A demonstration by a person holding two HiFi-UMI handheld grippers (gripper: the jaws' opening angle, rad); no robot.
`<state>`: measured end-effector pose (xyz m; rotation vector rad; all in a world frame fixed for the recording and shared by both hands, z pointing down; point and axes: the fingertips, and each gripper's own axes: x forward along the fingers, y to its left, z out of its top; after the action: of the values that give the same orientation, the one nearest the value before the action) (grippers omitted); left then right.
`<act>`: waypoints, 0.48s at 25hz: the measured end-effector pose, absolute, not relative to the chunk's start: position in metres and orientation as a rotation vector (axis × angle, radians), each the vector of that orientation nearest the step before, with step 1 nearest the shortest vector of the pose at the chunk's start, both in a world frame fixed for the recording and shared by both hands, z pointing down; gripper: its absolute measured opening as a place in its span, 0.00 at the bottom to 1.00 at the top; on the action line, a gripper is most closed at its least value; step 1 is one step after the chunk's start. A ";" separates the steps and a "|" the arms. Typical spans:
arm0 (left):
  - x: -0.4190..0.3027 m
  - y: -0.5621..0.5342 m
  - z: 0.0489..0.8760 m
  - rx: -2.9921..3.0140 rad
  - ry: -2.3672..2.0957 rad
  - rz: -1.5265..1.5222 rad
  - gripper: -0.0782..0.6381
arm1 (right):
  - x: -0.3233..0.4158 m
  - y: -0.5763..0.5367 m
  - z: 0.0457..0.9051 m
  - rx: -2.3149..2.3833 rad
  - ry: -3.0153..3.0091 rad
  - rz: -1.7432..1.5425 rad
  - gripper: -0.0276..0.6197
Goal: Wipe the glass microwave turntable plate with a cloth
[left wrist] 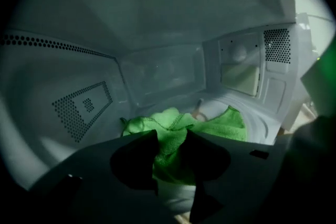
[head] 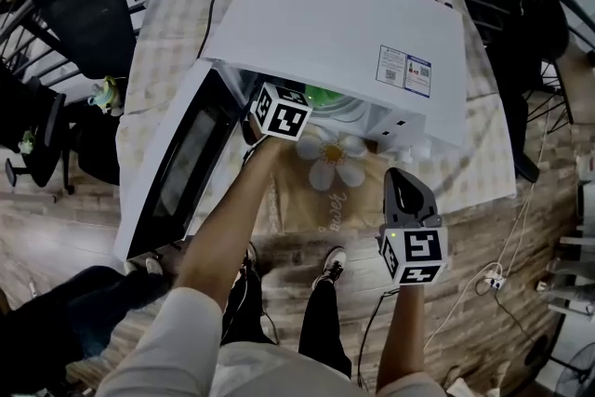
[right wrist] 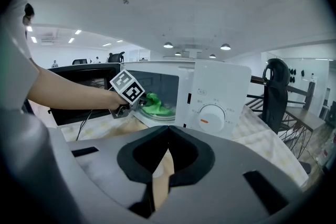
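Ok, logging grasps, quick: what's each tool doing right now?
Left tool: shut on the green cloth, inside the microwave.
Right tool: shut, empty.

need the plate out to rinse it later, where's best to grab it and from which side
Pinch the plate at its near rim, on the bare part right of the cloth, coming in level through the open door. It lies flat in the microwave, walled on every other side, and the left gripper, shut on the cloth, covers its left part.

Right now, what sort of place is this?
Probably an open-plan office or lab, not a home kitchen: the white microwave sits on a cloth-covered table, with a black office chair nearby and recessed ceiling lights across a large room.
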<state>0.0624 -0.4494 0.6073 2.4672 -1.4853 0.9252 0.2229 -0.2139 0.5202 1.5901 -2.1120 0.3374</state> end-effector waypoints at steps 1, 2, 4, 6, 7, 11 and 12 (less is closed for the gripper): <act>0.063 -0.442 0.607 2.475 -1.464 0.932 0.34 | 0.221 -0.214 0.517 1.588 -2.116 0.330 0.07; 0.065 -0.434 0.607 2.484 -1.444 0.941 0.34 | 0.219 -0.213 0.512 1.586 -2.121 0.324 0.07; 0.069 -0.414 0.607 2.498 -1.400 0.954 0.34 | 0.216 -0.211 0.501 1.589 -2.134 0.311 0.07; 0.075 -0.395 0.607 2.513 -1.348 0.967 0.34 | 0.214 -0.210 0.486 1.598 -2.154 0.304 0.07; 0.079 -0.385 0.607 2.524 -1.317 0.972 0.34 | 0.213 -0.209 0.477 1.604 -2.164 0.299 0.07; 0.094 -0.345 0.593 2.575 -1.175 0.936 0.34 | 0.212 -0.198 0.438 1.622 -2.184 0.258 0.07; 0.096 -0.334 0.584 2.586 -1.147 0.893 0.33 | 0.212 -0.193 0.427 1.627 -2.184 0.249 0.07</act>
<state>0.0962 -0.3337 0.5845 2.5864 -1.1467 0.8932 0.2124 -0.1934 0.4270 1.6265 -2.1843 0.2487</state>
